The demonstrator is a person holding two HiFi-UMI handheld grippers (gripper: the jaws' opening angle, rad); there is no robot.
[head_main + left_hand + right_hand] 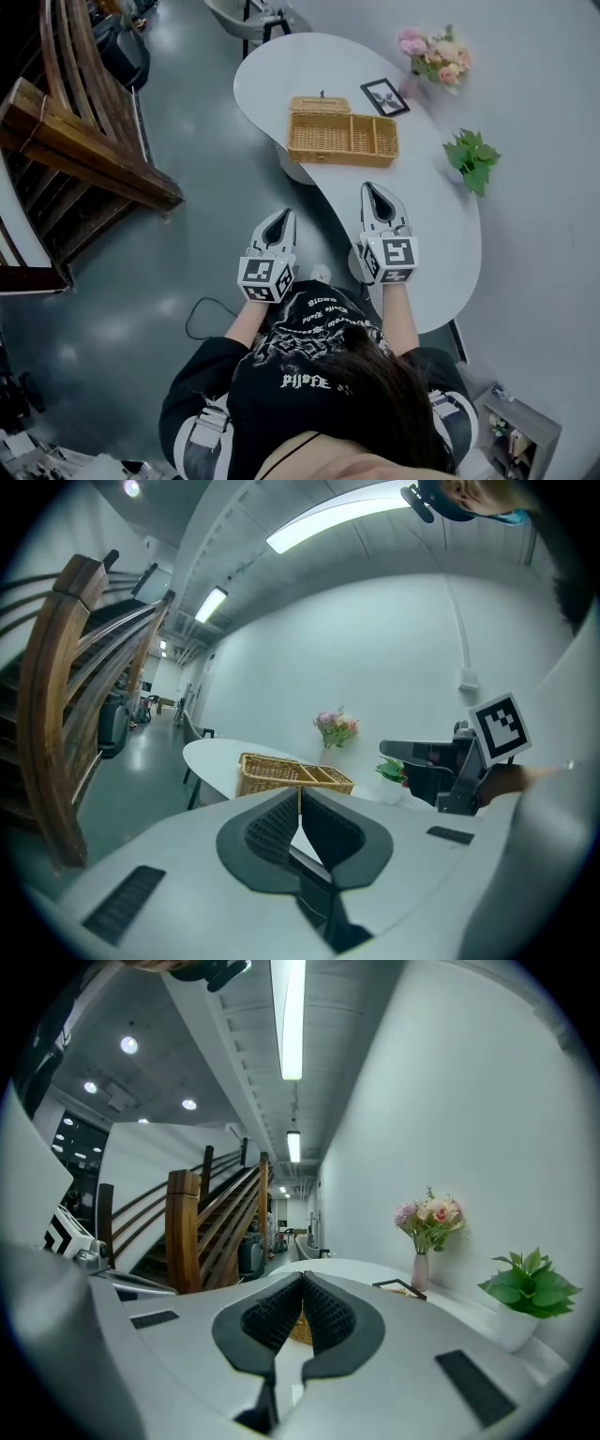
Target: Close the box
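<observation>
Task not started: woven tan wicker box [342,136] sits open on white curved table [281,75], inner compartments exposed, lid not yet down. Box at 12 o'clock from both grippers, well apart from them; nothing touches it. All closing work left.

Left gripper [280,217] held low ahead of person's torso, off table edge over floor, pointing to 12 o'clock. Jaws pressed together, nothing between them.

Right gripper [379,190] at 3 o'clock of left one, over near table edge, slightly further forward. Jaws fully together, empty.
</observation>
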